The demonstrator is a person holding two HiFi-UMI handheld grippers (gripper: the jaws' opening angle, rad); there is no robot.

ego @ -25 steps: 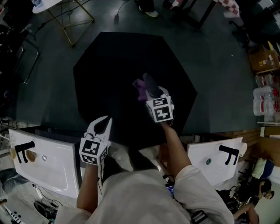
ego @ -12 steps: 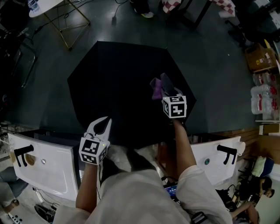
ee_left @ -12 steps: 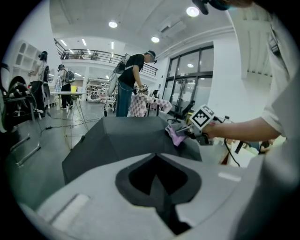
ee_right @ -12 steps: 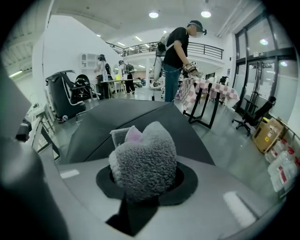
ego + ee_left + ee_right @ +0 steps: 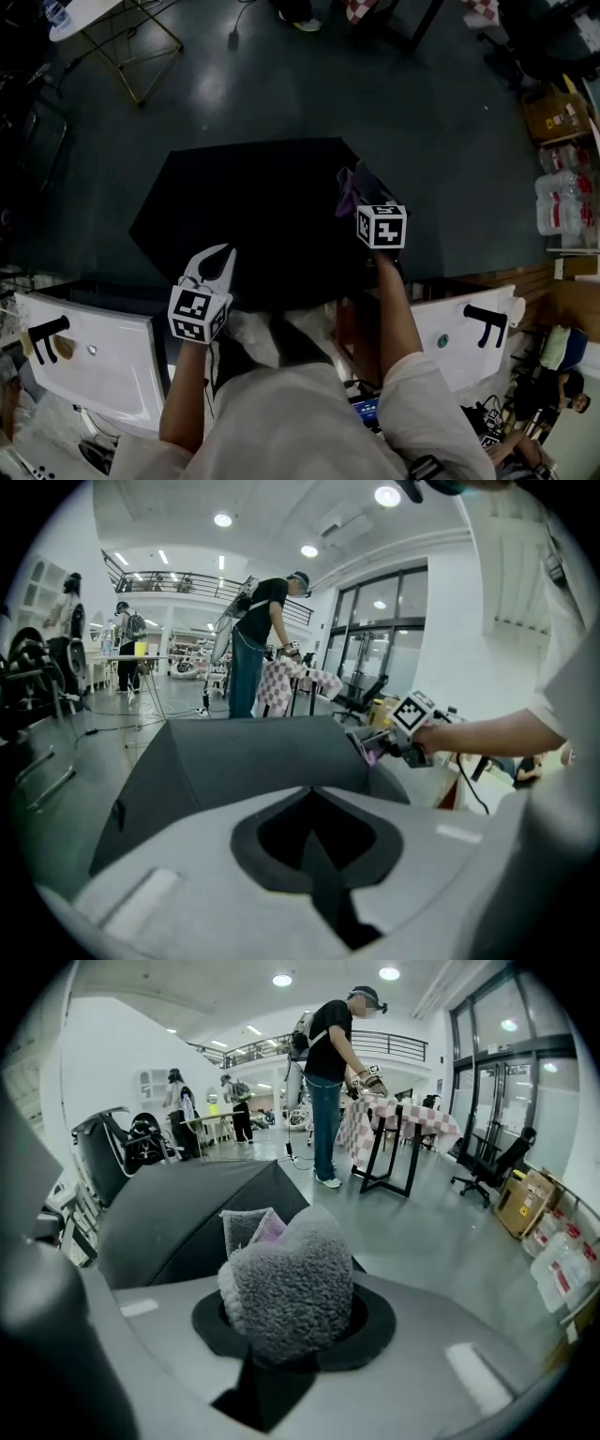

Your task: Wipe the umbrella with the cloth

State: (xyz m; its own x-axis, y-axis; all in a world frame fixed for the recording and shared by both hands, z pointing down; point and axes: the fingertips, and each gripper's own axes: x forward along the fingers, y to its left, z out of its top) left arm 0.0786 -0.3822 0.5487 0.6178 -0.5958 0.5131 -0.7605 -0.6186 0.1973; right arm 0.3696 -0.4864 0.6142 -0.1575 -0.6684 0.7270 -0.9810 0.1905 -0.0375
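Note:
A black open umbrella [image 5: 253, 211] lies canopy-up on the dark floor in front of me. My right gripper [image 5: 359, 190] hangs over the canopy's right edge, shut on a fluffy grey and purple cloth [image 5: 350, 183]. In the right gripper view the cloth [image 5: 291, 1283] bulges out of the shut jaws, with the umbrella [image 5: 178, 1213] behind it to the left. My left gripper [image 5: 216, 265] hovers at the umbrella's near edge, shut with nothing in it. From the left gripper view the canopy [image 5: 234, 752] fills the middle, and the right gripper [image 5: 377, 742] with the cloth [image 5: 367, 749] is at its right edge.
White basins with black taps flank me at left [image 5: 94, 347] and right [image 5: 459, 333]. A gold-legged table [image 5: 122, 42] stands far left. Cardboard boxes [image 5: 558, 112] and packs of bottles [image 5: 565, 202] line the right. A person [image 5: 333, 1082] stands by a checkered table [image 5: 398, 1115].
My right gripper has carried the cloth to the right across the canopy, from near its middle to its right edge. The left gripper has stayed put.

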